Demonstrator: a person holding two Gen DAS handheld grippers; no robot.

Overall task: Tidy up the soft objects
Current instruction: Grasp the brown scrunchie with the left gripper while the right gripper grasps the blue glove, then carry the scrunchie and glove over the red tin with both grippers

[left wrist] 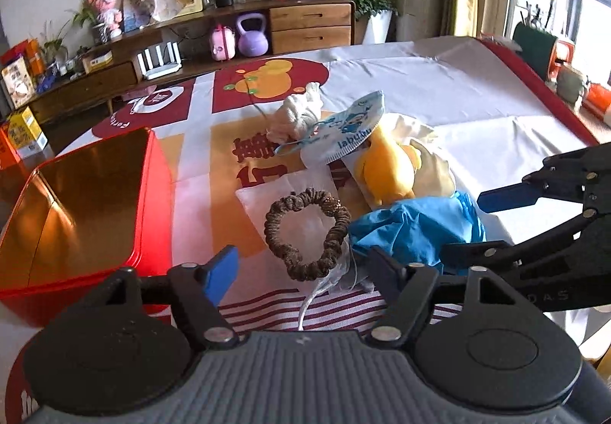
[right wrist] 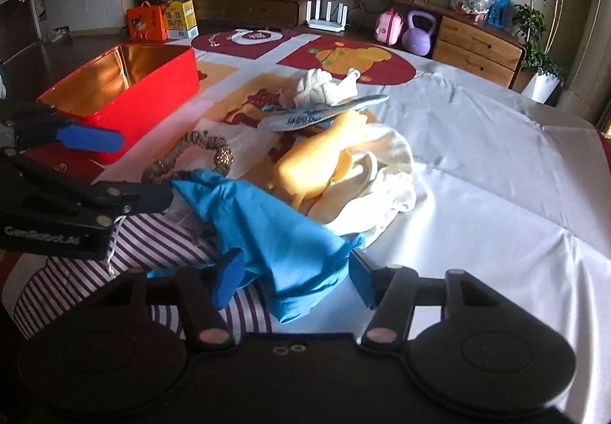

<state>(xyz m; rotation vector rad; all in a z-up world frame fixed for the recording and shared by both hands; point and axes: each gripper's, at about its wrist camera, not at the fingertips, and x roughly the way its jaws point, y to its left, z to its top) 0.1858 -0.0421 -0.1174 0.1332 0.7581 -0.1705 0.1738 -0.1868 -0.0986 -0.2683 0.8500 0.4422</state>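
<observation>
Right gripper (right wrist: 292, 280), fingers spread, is straddling crumpled blue fabric (right wrist: 267, 233); left gripper (left wrist: 301, 271), also spread, is hovering over brown ruffled scrunchie (left wrist: 307, 233).

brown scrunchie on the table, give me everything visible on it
The brown scrunchie is a ruffled fabric ring, a little misshapen, with some sparkly patches in the right wrist view. It lies flat on a white translucent pouch on the tablecloth, in front of the left gripper, whose jaws stand open and not touching it. The blue cloth abuts its right edge. The red tin stands apart on its left.
</observation>
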